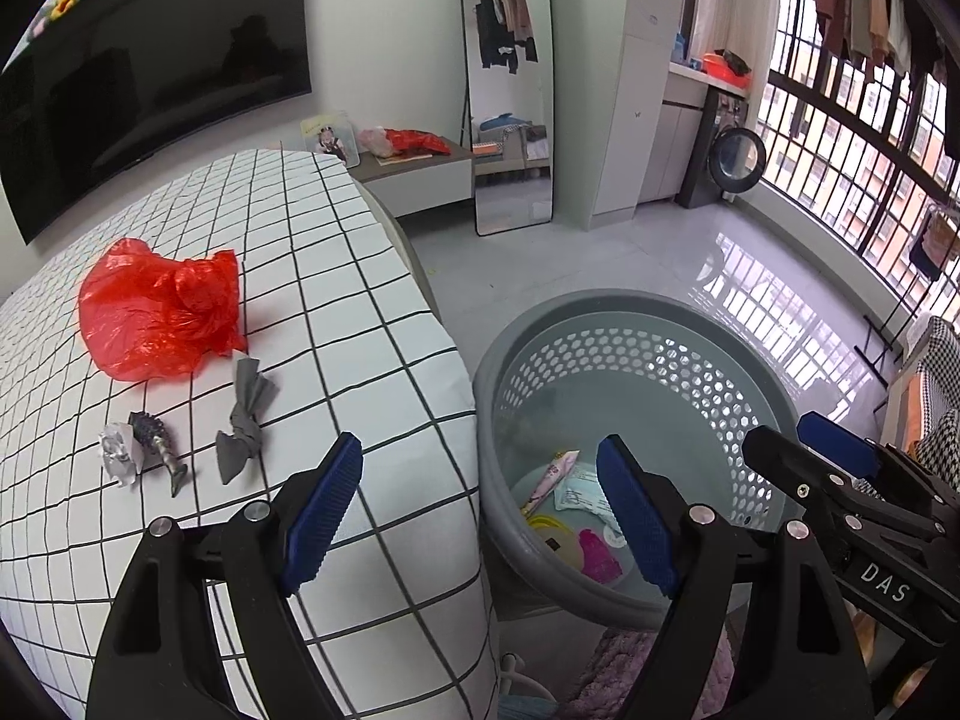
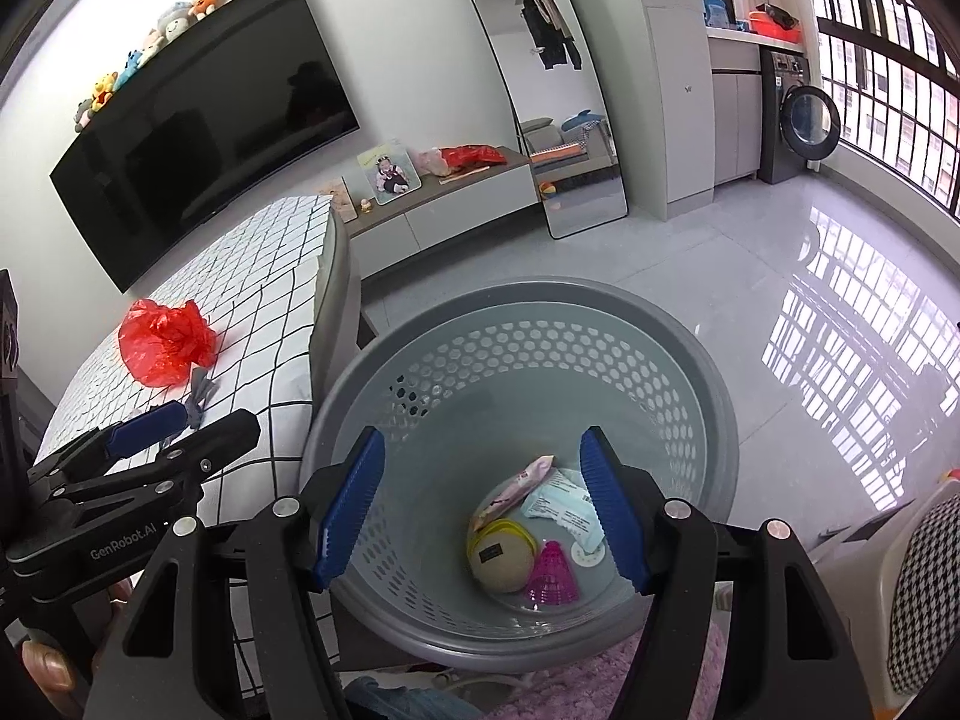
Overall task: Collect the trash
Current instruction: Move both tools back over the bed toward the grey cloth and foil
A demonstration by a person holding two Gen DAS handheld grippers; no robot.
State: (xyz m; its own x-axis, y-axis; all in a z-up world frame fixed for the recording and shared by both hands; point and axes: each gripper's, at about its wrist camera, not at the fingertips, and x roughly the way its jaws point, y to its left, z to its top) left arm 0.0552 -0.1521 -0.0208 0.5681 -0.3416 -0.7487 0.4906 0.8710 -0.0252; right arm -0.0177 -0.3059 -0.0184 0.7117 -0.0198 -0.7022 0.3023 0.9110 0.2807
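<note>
A grey perforated basket (image 1: pixel 750 360) (image 2: pixel 690 360) stands on the floor beside the bed. It holds several wrappers, a round yellow pad (image 2: pixel 501 552) and a pink piece (image 2: pixel 552 576). On the checked bedsheet (image 1: pixel 372 276) lie a red plastic bag (image 1: pixel 156 312) (image 2: pixel 165 342), a grey twisted wrapper (image 1: pixel 243 420), a dark crumpled wrapper (image 1: pixel 159 444) and a white crumpled scrap (image 1: pixel 117 450). My left gripper (image 1: pixel 480 516) is open and empty over the bed edge and basket rim. My right gripper (image 2: pixel 480 504) is open and empty above the basket.
A wall TV (image 2: pixel 198 132), a low cabinet (image 2: pixel 456 198) with a photo and bags, a standing mirror (image 2: pixel 558 90) and a washing machine (image 2: pixel 798 120) line the far side. Glossy tiled floor (image 2: pixel 780 276) lies beyond the basket. A pink rug (image 1: pixel 630 672) lies under it.
</note>
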